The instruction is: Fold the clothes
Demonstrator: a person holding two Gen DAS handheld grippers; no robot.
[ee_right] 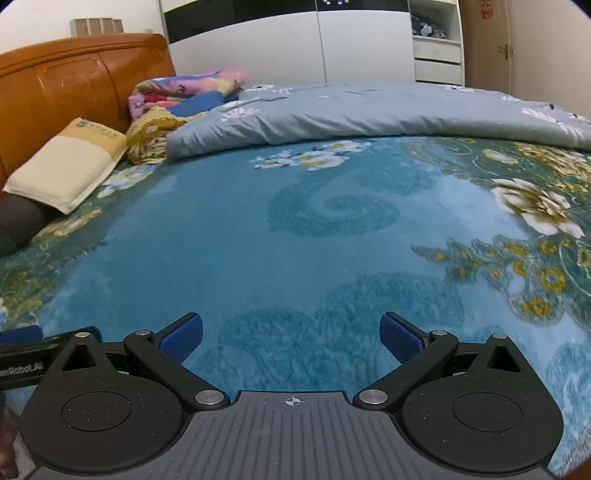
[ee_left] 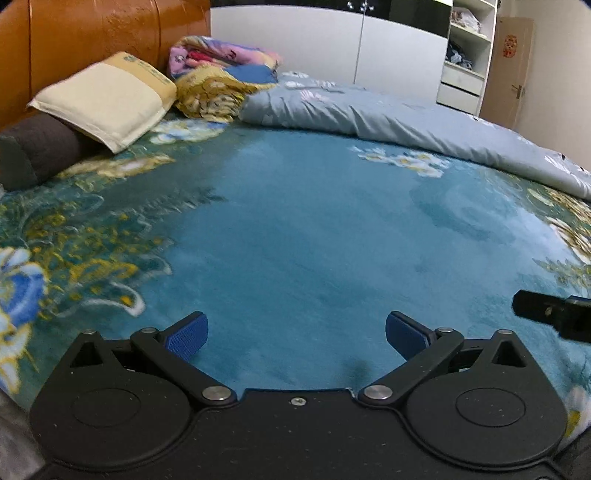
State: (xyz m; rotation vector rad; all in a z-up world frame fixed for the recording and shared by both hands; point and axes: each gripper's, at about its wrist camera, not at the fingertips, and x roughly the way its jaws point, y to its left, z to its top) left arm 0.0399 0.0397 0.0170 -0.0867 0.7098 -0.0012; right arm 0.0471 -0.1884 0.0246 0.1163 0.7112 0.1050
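Right now my left gripper (ee_left: 296, 338) hangs low over the bed with its jaws spread wide, the ribbed blue pads (ee_left: 187, 338) well apart and nothing between them. Farthest left in its view a dark, matte bolster (ee_left: 35, 151) lies against the glossy orange headboard (ee_left: 92, 33), and a flat cream pillow (ee_left: 105, 99) leans tilted with one end resting on it. Just beside the pillow sits a crumpled heap of bedding (ee_left: 221, 74), yellow floral cloth below and pink and blue folds above; I cannot tell whether any garment is in that pile, and I see no clothes laid out anywhere on the bed. Beneath both tools spreads a plush teal blanket (ee_left: 295, 221) with a short fuzzy nap, printed with swirls and yellow-and-white flowers. A smooth grey-blue quilt (ee_left: 369, 114) with white blossoms is pushed back in a long rolled ridge across the far side. Behind it stands a white wardrobe (ee_left: 332, 44) with flat doors, then open shelves (ee_left: 467, 51) holding bunched cloth, then a brown door (ee_left: 508, 70). At the right edge of the left view a black piece of my other tool pokes in. My right gripper (ee_right: 291, 338) is likewise held wide apart and empty over the teal pile, with a large cream flower print (ee_right: 535, 205) to its right.
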